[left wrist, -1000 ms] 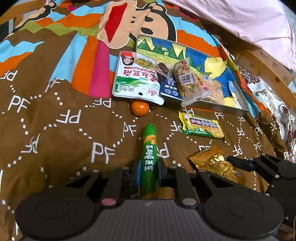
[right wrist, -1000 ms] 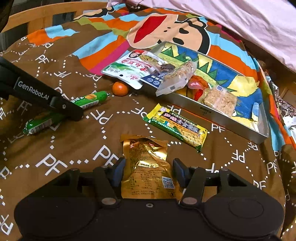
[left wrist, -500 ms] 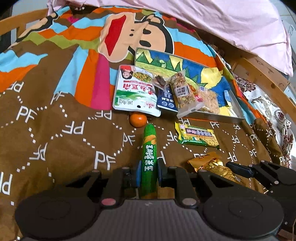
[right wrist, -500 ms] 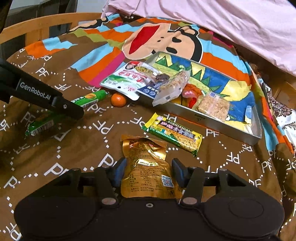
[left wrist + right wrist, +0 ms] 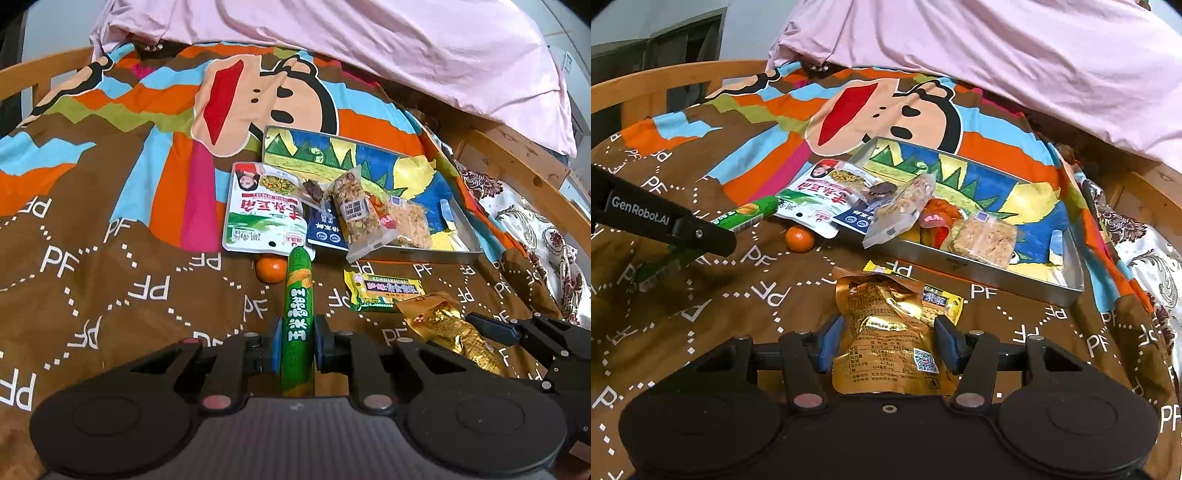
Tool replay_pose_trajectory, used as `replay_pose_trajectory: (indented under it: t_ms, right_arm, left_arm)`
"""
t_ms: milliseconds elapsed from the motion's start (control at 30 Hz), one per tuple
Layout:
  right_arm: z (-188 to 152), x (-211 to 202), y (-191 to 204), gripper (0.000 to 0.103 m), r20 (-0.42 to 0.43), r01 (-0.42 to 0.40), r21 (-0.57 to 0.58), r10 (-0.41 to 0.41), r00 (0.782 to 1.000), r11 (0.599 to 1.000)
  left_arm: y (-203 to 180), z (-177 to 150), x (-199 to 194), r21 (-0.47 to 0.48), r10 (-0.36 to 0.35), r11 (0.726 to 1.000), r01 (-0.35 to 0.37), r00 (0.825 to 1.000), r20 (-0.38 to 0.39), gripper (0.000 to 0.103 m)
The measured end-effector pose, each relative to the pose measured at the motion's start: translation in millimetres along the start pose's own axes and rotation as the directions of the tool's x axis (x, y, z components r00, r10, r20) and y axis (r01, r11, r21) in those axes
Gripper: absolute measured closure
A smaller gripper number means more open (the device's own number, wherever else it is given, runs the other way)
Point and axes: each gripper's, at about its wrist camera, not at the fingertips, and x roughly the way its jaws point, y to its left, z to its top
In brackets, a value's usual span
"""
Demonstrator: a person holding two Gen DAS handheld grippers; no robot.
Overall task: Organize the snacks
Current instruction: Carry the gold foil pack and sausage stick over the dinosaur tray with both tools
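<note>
My left gripper is shut on a green corn sausage, which also shows in the right wrist view. My right gripper is shut on a gold foil snack pouch, seen in the left wrist view too. Both are held above the brown blanket. A metal tray with a colourful bottom holds several snack packs. A green-white pouch and a clear nut bar pack lean on its near-left rim.
A small orange lies by the sausage tip. A yellow-green snack bar lies in front of the tray. A pink quilt lies behind. A wooden bed frame runs along the right.
Both grippers have lifted with their snacks and risen, so more of the bed and quilt shows. The gold pouch now covers part of the yellow-green bar in the right view.
</note>
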Motion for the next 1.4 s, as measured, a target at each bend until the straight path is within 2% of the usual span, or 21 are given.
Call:
replay_pose_trajectory:
  t_ms: [467, 600, 867, 1000, 1167, 1400]
  right_arm:
    - [2.0, 1.4, 0.9, 0.048, 0.034, 0.031, -0.010, -0.031, 0.999, 0.999]
    - [5.7, 2.5, 0.0, 0.048, 0.053, 0.037, -0.008, -0.037, 0.998, 0.999]
    - [24.9, 9.3, -20.4, 0.048, 0.114, 0.059, 0.050, -0.065, 0.991, 0.997]
    - [43.8, 18.3, -44.2, 0.048, 0.162, 0.075, 0.067, -0.085, 0.983, 0.995]
    - [59.4, 36.2, -88.9, 0.048, 0.189, 0.095, 0.187, -0.130, 0.973, 0.978]
    - [64.9, 69.0, -130.0, 0.048, 0.191, 0.141, 0.281, -0.199, 0.961, 0.949]
  left_arm:
    - [-4.4, 1.1, -3.6, 0.029, -0.008, 1.000, 0.006, 0.998, 0.057, 0.085]
    - [-3.0, 2.5, -6.1, 0.018, -0.029, 0.999, 0.027, 0.995, 0.095, 0.084]
    - [-3.8, 13.2, -4.5, 0.006, -0.035, 0.999, 0.035, 0.987, 0.157, 0.084]
    - [-8.1, 28.1, 5.2, 0.001, -0.038, 0.999, 0.039, 0.986, 0.164, 0.084]
    - [-30.4, 59.1, 25.3, 0.044, -0.033, 0.999, 0.025, 0.983, 0.183, 0.084]
    - [-67.0, 107.1, 80.8, 0.006, -0.078, 0.997, 0.078, 0.980, 0.182, 0.084]
